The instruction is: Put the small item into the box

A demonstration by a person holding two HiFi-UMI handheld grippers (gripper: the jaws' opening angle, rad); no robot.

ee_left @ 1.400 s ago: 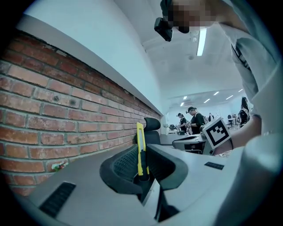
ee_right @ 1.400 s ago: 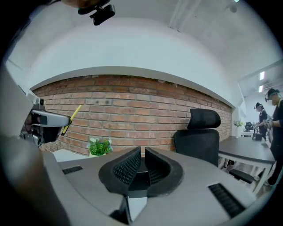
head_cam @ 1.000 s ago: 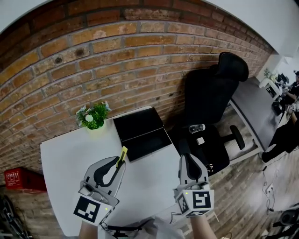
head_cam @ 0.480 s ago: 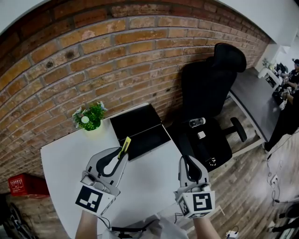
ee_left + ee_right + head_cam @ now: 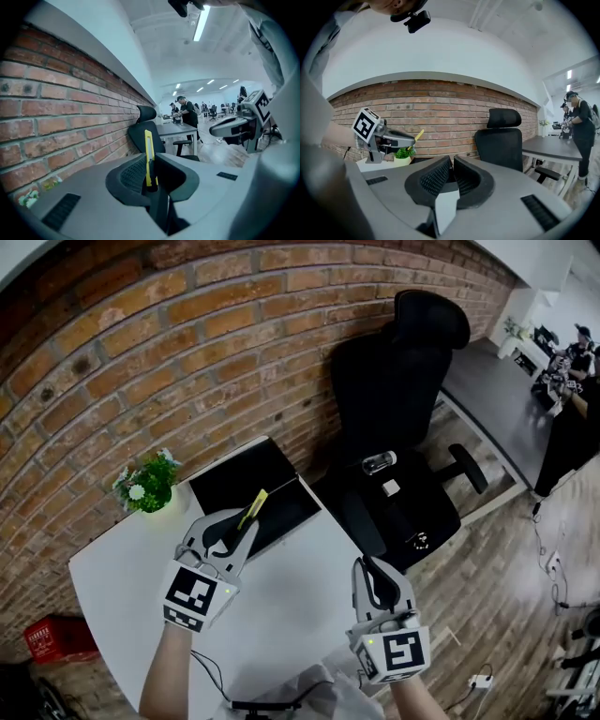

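Observation:
A slim yellow utility knife (image 5: 254, 507) sticks up from my left gripper (image 5: 242, 526), which is shut on it. The gripper hovers over the near edge of the flat black open box (image 5: 234, 479) at the back of the white table (image 5: 122, 568). In the left gripper view the yellow knife (image 5: 148, 157) stands upright between the closed pads of my left gripper (image 5: 151, 177). My right gripper (image 5: 377, 579) hangs off the table's right front corner, shut with nothing in it. In the right gripper view it (image 5: 451, 174) faces the brick wall and sees the knife (image 5: 418, 135).
A small potted plant (image 5: 144, 486) stands at the table's back left against the brick wall. A black office chair (image 5: 398, 418) sits right of the table with small items on its seat. A red crate (image 5: 52, 641) lies on the floor at left. People stand at desks far right.
My left gripper has carried the yellow knife forward, from over the bare table to the box's near edge. The head view has swung left. The right gripper stayed low and shut.

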